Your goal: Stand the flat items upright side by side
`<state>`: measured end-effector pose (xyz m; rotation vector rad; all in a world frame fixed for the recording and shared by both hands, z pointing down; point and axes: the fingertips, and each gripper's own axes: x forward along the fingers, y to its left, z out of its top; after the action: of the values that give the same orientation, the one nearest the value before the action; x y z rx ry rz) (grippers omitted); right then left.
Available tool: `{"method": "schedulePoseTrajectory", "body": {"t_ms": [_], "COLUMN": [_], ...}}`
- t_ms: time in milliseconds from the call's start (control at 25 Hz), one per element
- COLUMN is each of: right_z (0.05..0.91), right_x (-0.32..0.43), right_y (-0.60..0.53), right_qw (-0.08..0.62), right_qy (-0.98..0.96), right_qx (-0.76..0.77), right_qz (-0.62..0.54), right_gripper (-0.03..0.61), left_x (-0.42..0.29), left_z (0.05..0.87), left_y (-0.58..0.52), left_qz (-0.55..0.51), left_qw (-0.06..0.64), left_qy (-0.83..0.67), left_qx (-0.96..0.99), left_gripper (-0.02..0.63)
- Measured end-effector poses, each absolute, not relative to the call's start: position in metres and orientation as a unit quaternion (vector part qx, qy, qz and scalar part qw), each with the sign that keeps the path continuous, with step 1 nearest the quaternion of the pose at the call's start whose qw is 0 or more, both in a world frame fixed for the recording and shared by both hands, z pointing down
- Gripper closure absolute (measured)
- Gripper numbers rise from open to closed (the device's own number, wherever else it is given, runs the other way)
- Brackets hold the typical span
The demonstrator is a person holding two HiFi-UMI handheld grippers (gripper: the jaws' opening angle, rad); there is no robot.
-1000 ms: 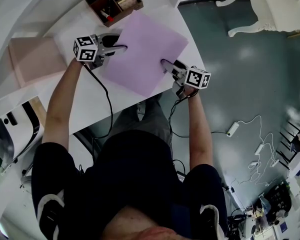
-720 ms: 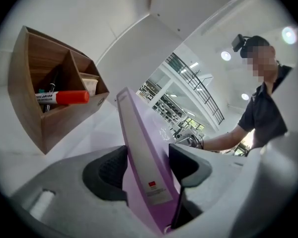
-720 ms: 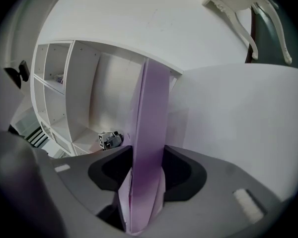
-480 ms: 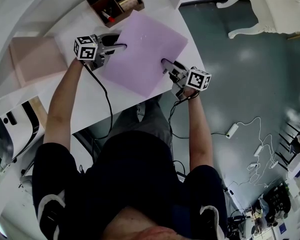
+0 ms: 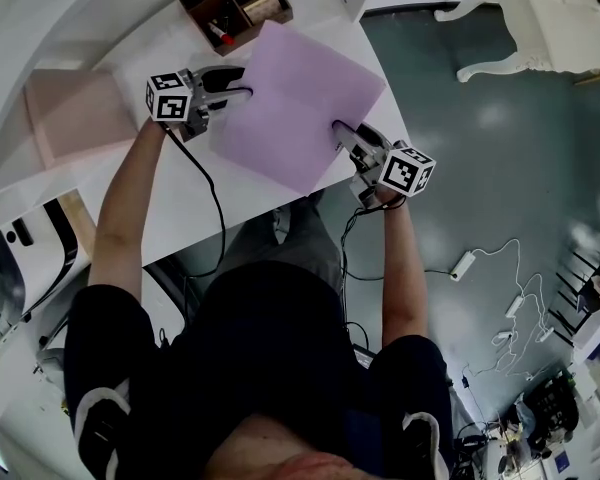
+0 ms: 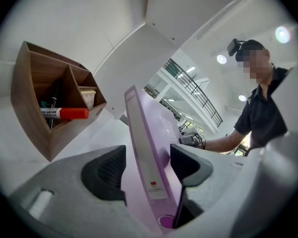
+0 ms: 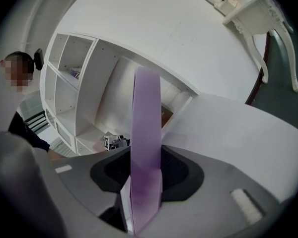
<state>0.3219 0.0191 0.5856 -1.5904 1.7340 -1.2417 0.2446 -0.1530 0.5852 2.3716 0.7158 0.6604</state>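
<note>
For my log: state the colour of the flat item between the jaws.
Flat item: pale lilac; best in the head view.

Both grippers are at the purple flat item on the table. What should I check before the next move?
1. Hold of right gripper on purple flat item: ok, jaws closing, pads on both faces.
2. Hold of left gripper: not ok, jaws opening, item between them, one pad clear.
3. Item upright: not ok, broad face shows from above.
4. Clearance from wooden organizer: cannot tell, item's far corner sits close.
</note>
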Motion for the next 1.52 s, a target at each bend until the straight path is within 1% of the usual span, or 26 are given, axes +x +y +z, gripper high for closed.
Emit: {"method": "schedulePoseTrajectory", "body": {"t_ms": [360, 560, 1120, 1400, 1520], "right_z": [0.554, 0.530, 0.482, 0.461, 0.451], "right_x": [0.323, 0.320, 0.329, 0.323, 0.320], "right_y": [0.022, 0.021, 0.031, 0.032, 0.032], "right_qw": [0.197, 0.159, 0.118, 0.074, 0.066], "right_qy": [0.640, 0.651, 0.630, 0.630, 0.629], "right_qx": [-0.617, -0.638, -0.698, -0.722, -0.728], "right_qz": [-0.414, -0.379, -0.320, -0.277, -0.265], "right_gripper": [0.422, 0.422, 0.420, 0.422, 0.422], "left_x": [0.246, 0.243, 0.233, 0.223, 0.216], "left_z": [0.567, 0.555, 0.514, 0.497, 0.487], "left_y": [-0.158, -0.160, -0.156, -0.150, -0.145], "left_qz": [0.223, 0.205, 0.162, 0.148, 0.144], "left_qw": [0.262, 0.248, 0.192, 0.162, 0.143], "left_qy": [0.238, 0.216, 0.144, 0.106, 0.089], "left_qx": [0.908, 0.922, 0.957, 0.970, 0.975], "left_gripper": [0.327, 0.327, 0.327, 0.327, 0.327]}}
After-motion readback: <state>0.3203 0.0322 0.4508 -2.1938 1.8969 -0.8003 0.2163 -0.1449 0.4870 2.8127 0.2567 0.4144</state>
